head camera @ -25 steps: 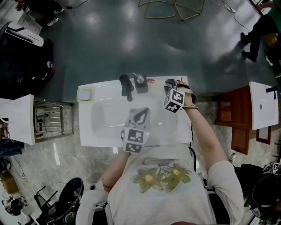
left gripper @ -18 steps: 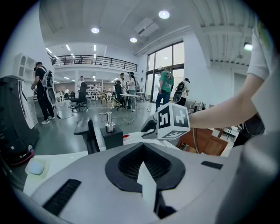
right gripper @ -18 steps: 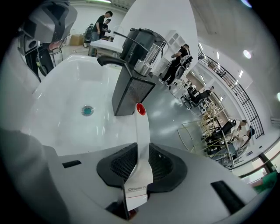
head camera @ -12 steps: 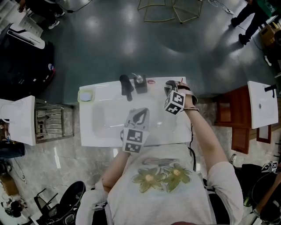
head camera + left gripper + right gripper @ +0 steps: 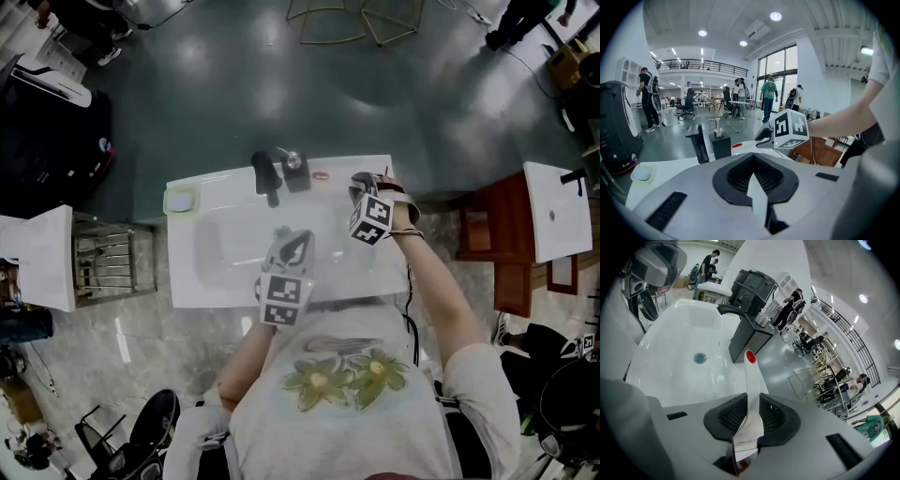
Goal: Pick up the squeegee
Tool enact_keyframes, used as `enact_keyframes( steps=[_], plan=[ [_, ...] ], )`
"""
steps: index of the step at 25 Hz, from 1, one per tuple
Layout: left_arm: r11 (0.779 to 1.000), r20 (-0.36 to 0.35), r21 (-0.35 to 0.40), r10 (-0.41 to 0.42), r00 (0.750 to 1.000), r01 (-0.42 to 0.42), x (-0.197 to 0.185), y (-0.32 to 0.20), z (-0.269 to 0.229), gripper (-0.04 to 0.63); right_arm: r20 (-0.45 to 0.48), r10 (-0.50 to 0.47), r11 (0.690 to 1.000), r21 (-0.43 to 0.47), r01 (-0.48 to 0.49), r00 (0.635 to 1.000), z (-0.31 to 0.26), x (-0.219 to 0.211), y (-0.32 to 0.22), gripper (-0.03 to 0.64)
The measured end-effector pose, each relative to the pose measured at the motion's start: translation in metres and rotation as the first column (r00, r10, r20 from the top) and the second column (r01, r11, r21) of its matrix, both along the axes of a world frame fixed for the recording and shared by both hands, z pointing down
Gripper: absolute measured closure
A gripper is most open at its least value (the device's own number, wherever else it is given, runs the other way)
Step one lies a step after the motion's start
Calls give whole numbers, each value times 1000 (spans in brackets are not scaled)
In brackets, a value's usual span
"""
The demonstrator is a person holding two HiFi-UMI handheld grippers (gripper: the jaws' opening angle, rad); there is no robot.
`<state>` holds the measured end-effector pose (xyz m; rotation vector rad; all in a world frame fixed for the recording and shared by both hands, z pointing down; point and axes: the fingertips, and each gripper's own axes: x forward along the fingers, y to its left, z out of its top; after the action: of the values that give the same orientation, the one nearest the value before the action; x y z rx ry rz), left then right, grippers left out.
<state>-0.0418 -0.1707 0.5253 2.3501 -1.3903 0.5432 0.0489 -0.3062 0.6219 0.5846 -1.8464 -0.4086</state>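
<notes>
squeegee (image 5: 751, 376): slim glossy white handle, round red tip | right tool (image 5: 747, 414) pinches it | left tool (image 5: 753, 182) pressed together, empty

White washbasin (image 5: 375, 272), rear ledge, left to right.
Square soap dish (image 5: 180, 201); black tap (image 5: 266, 178); black pump dispenser (image 5: 296, 173); white red-tipped squeegee (image 5: 751, 376), in right tongs (image 5: 749, 408).

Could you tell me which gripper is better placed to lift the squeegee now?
The right gripper: its jaws are closed on the squeegee by its white handle, at the back ledge of the sink. The left gripper holds nothing, near the sink's front edge.
</notes>
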Motion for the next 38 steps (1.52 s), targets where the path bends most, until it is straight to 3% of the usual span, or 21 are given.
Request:
enact_keyframes(
  steps=[22, 38],
  plan=[
    [999, 4, -1, 46, 999, -46, -3, 26, -3, 586, 44, -47, 999, 21, 46, 998, -24, -20, 52, 531],
    [999, 2, 5, 46, 999, -46, -6, 45, -8, 586, 139, -90, 995, 63, 82, 986, -60, -35, 95, 531]
  ],
)
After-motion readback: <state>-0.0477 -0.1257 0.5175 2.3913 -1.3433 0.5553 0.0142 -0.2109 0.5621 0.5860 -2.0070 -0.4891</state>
